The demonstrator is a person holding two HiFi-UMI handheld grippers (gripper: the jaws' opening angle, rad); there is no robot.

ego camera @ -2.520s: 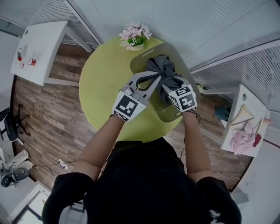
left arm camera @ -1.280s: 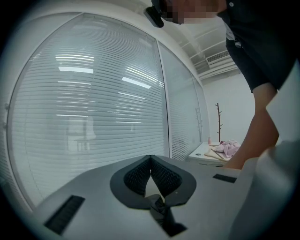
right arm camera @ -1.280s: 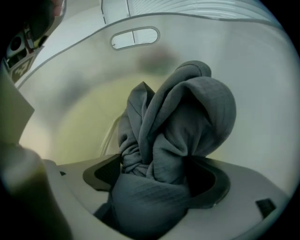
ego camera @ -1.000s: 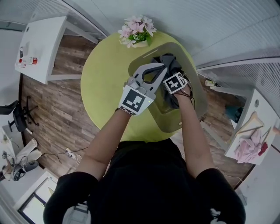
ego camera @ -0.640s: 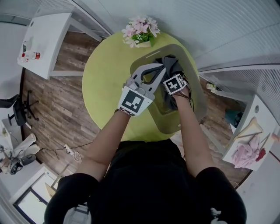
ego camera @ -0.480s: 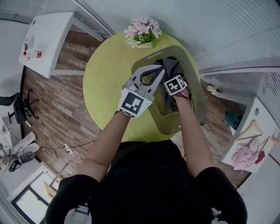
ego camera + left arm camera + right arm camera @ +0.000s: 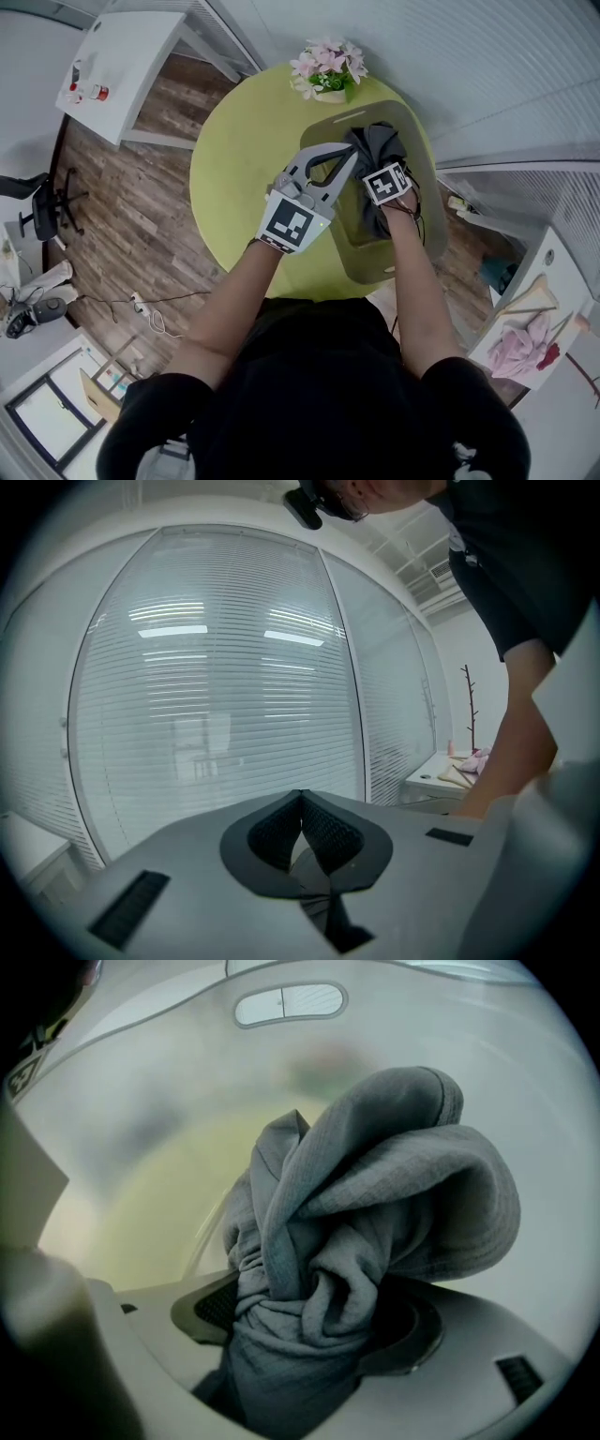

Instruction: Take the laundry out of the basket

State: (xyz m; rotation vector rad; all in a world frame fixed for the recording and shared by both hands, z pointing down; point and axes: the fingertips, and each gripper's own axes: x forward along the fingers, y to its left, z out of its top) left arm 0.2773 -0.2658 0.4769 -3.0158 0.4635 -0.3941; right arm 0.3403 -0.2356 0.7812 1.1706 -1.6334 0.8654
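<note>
Closing right claw (image 7: pixel 314 1321) on laundry (image 7: pixel 394 1185), deep inside basket (image 7: pixel 380 267) walls.

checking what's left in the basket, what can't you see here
Head view: basket floor, hidden under the grey laundry and the right gripper, whose jaws have just been closing with cloth between them.
Right gripper view: one garment or several; the wad fills the frame.
Left gripper view: only blinds, no basket.
Head view: items on the white table, too small.

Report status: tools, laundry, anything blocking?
Left tool shut, empty, over basket edge. Right tool down in basket, jaws just been closing on gray garment bunched between them. Garment not yet out. No obstruction seen.
</note>
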